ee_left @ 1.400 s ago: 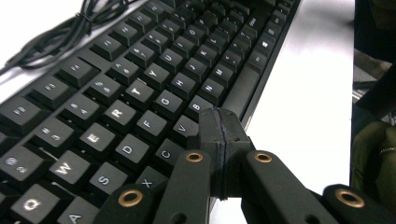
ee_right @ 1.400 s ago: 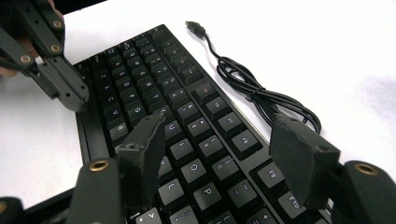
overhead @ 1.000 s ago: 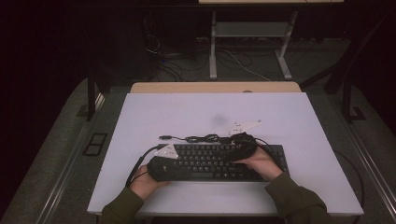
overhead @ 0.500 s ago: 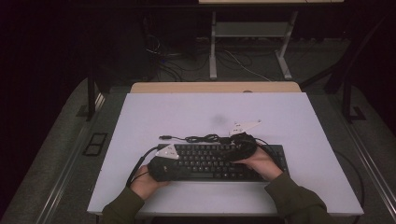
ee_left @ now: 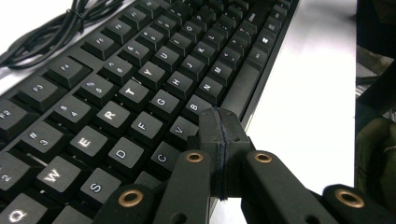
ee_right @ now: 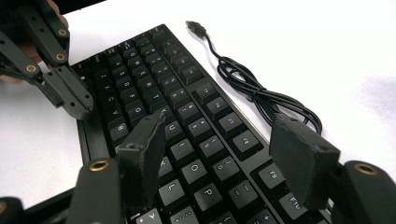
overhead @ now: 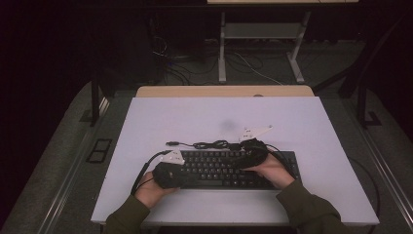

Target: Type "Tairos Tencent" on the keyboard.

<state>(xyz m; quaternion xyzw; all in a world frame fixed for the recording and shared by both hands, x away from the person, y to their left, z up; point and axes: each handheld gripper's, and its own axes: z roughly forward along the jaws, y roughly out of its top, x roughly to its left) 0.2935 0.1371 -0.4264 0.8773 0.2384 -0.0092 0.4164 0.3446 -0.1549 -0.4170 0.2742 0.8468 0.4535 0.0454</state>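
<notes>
A black keyboard [overhead: 219,168] lies near the front of the white table [overhead: 195,117], and its bundled cable [overhead: 204,144] with a USB plug [overhead: 170,143] rests just behind it. My left gripper [overhead: 187,179] is shut with nothing held; in the left gripper view its joined tips [ee_left: 219,130] hover over the keyboard [ee_left: 140,70] by the V and B keys, close to the space bar. My right gripper [overhead: 234,158] is open; its jaws [ee_right: 219,128] stand apart above the right half of the keyboard [ee_right: 187,116], with nothing between them. The left gripper [ee_right: 79,105] shows at the upper left there.
The cable [ee_right: 252,93] coils on the table beyond the keys, its plug [ee_right: 196,27] pointing away. A beige tabletop [overhead: 224,91] adjoins the far edge. A metal frame [overhead: 263,34] and loose wires [overhead: 243,63] are on the dark floor behind.
</notes>
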